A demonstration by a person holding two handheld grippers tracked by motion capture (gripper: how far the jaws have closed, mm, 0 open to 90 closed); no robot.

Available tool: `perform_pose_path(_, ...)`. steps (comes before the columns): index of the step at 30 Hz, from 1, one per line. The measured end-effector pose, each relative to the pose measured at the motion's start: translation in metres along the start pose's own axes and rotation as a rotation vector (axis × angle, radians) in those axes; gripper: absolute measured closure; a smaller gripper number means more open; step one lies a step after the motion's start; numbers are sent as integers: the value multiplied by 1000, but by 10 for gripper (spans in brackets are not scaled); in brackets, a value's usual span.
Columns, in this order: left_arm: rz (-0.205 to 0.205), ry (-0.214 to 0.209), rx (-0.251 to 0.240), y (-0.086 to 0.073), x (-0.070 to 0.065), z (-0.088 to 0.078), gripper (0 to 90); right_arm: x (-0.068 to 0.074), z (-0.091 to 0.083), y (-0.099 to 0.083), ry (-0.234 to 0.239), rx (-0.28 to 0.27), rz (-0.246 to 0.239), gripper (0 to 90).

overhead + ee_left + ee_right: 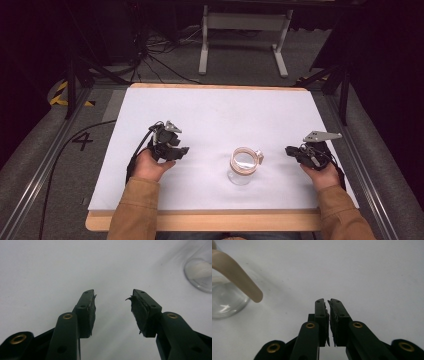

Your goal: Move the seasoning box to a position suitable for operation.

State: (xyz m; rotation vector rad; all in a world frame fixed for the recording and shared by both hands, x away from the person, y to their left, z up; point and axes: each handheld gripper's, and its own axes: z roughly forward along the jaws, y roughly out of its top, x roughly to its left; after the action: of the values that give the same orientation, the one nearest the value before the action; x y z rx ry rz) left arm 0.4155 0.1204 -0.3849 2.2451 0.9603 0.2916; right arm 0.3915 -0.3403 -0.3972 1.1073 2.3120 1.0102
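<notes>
A clear glass jar (241, 172) stands near the middle of the white table top (210, 110), with a beige band around its mouth and a small tab on the right side. My left gripper (184, 150) rests on the table to the jar's left, a hand's width away. In the left gripper view its jaws (113, 297) stand open with only bare table between them, and the jar (200, 275) lies off to the upper right. My right gripper (290, 150) rests to the jar's right. Its jaws (328, 302) are shut on nothing, with the jar (224, 302) and its beige strap (239, 277) to the left.
The white top lies on a wooden board (200, 220) whose edge shows at the front. Metal rails (45, 165) run along both sides of the table. Beyond the far edge are cables (155, 50) on the floor and a white stand (245, 35).
</notes>
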Motion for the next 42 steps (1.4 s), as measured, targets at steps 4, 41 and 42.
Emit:
perform_pose_path(4,-7,-24,-8,3,-2,-6,535,6,-4,4,28,-12,-10,828)
perform_pose_path(41,35,-104,-88,16,-35,-47,458,71,22,16,148,38,-254,893)
perform_pose_path(42,36,-99,-85,14,-35,-48,457,71,23,17,147,37,-252,893)
